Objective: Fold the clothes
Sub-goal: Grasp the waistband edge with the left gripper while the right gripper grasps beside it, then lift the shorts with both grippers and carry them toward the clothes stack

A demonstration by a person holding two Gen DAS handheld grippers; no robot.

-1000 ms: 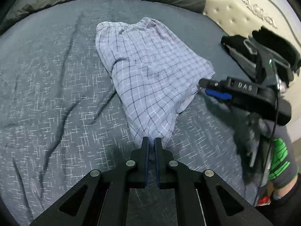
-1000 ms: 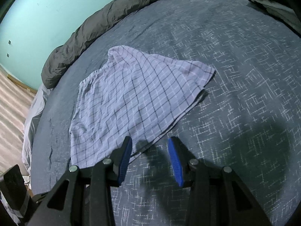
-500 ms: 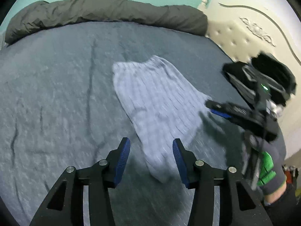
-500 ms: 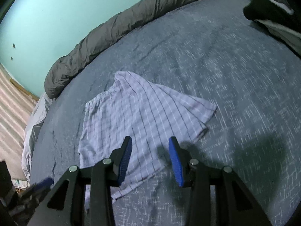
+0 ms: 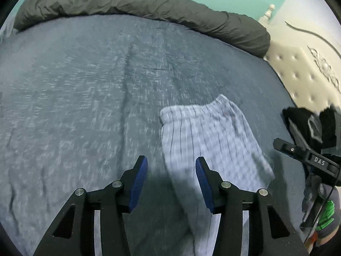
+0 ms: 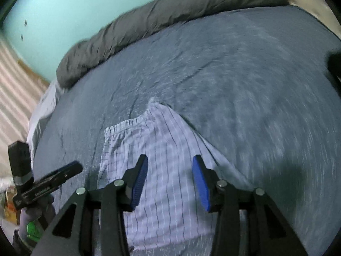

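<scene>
A pale checked pair of shorts [image 5: 208, 140] lies flat on the blue-grey bed cover, folded lengthwise, waistband at the far end. It also shows in the right wrist view [image 6: 168, 149]. My left gripper [image 5: 171, 183] is open and empty, raised above the near left edge of the shorts. My right gripper [image 6: 169, 181] is open and empty, raised over the near part of the shorts. The right gripper also shows at the right edge of the left wrist view [image 5: 307, 157], and the left gripper shows at the left of the right wrist view [image 6: 49, 183]. Both views are motion-blurred.
A dark grey rolled duvet [image 5: 149, 6] lies along the far edge of the bed [image 5: 74, 106]. A cream padded headboard [image 5: 298, 70] stands at the right. A pile of dark clothes [image 5: 309, 125] lies near the headboard. The wooden floor [image 6: 15, 85] shows beyond the bed's left side.
My left gripper let go of the shorts' corner and opened. Both grippers lifted and pulled back from the shorts, which now lie lower in both views.
</scene>
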